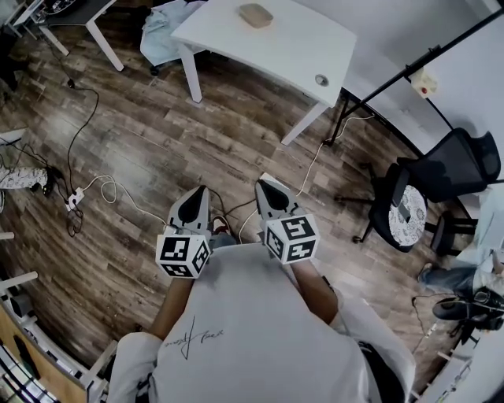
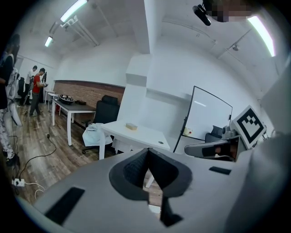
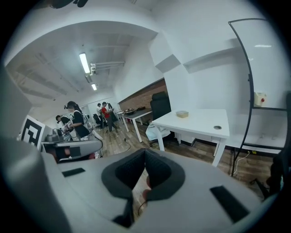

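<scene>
I hold both grippers at chest height above a wood floor, side by side and pointing ahead. In the head view the left gripper and the right gripper each taper to a closed tip. The left gripper has its jaws together at the tip with nothing between them, and so does the right gripper. Ahead stands a white table carrying a small tan block. The same table and block show in the left gripper view, and again in the right gripper view as table and block. Neither gripper touches anything.
Cables and a power strip lie on the floor at left. A chair draped with pale cloth sits beside the table. At right are a black office chair, a round-seated stool and a whiteboard stand. People stand far back.
</scene>
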Demonstrator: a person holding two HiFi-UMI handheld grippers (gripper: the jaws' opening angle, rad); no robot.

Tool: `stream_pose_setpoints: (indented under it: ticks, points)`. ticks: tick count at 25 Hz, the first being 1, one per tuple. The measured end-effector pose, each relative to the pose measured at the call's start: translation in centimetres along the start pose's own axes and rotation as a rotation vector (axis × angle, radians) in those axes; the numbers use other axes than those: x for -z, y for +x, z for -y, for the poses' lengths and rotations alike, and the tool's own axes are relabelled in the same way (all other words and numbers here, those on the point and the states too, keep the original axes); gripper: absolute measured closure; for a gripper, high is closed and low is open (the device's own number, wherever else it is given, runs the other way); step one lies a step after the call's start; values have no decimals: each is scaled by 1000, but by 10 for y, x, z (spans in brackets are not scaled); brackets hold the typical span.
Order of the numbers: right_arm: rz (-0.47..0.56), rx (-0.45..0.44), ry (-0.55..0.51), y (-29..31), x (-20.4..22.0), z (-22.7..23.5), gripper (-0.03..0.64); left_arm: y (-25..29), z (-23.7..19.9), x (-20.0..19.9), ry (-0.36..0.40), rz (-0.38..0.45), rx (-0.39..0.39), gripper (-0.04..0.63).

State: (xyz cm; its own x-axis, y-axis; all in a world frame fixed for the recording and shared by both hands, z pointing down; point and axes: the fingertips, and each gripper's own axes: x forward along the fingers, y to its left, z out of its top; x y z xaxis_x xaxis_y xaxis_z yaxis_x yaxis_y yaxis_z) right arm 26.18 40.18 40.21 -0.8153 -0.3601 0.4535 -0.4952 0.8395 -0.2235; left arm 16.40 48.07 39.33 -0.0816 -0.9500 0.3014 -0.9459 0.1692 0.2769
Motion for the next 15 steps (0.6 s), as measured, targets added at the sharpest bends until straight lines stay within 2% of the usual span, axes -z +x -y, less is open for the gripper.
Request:
stream_pose_setpoints:
  ticks: [6, 9, 15]
  points:
    - [8, 70, 10, 15, -11, 13, 606, 0, -34, -13, 15, 17, 0, 588]
    - [11, 100, 33, 19, -13, 17, 606, 2, -45, -10, -5, 9, 4, 588]
    - [-8, 98, 8, 37, -16, 8, 606, 12, -55, -8, -4, -28, 20, 588]
